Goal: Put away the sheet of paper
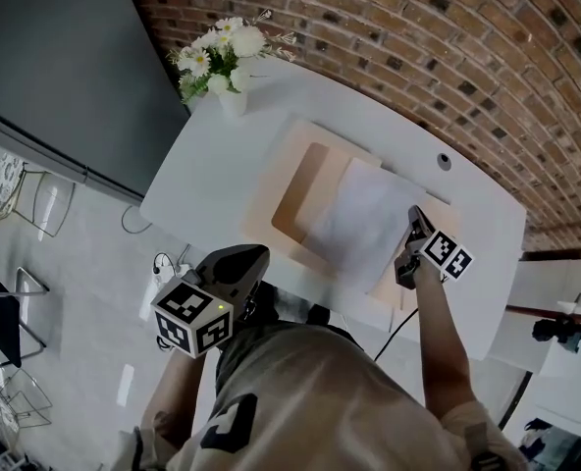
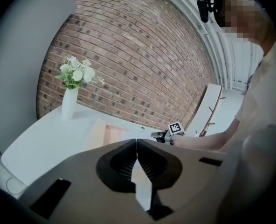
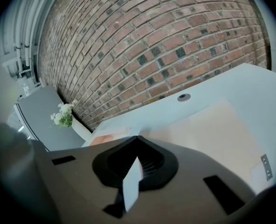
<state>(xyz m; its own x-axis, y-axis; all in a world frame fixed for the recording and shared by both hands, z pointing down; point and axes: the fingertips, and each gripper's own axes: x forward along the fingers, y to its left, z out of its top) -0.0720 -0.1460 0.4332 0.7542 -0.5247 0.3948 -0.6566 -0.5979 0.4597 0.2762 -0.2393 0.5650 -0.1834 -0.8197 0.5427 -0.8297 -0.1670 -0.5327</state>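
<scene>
A white sheet of paper [image 1: 357,222] lies slanted over a cream folder [image 1: 310,143] that has a tan inner panel, on the white table [image 1: 212,180]. My right gripper [image 1: 406,247] is at the sheet's right edge, shut on it. In the right gripper view a white strip of paper [image 3: 131,185] shows between the jaws of the right gripper [image 3: 137,141]. My left gripper [image 1: 234,271] hangs below the table's near edge, close to my body. In its own view the left gripper [image 2: 137,143] is shut with nothing held. The right gripper [image 2: 162,135] shows beyond it.
A white vase of flowers [image 1: 228,69] stands at the table's far left corner. A round cable hole [image 1: 445,162] sits near the brick wall [image 1: 418,37]. A dark panel [image 1: 55,57] and wire chairs [image 1: 6,312] are to the left.
</scene>
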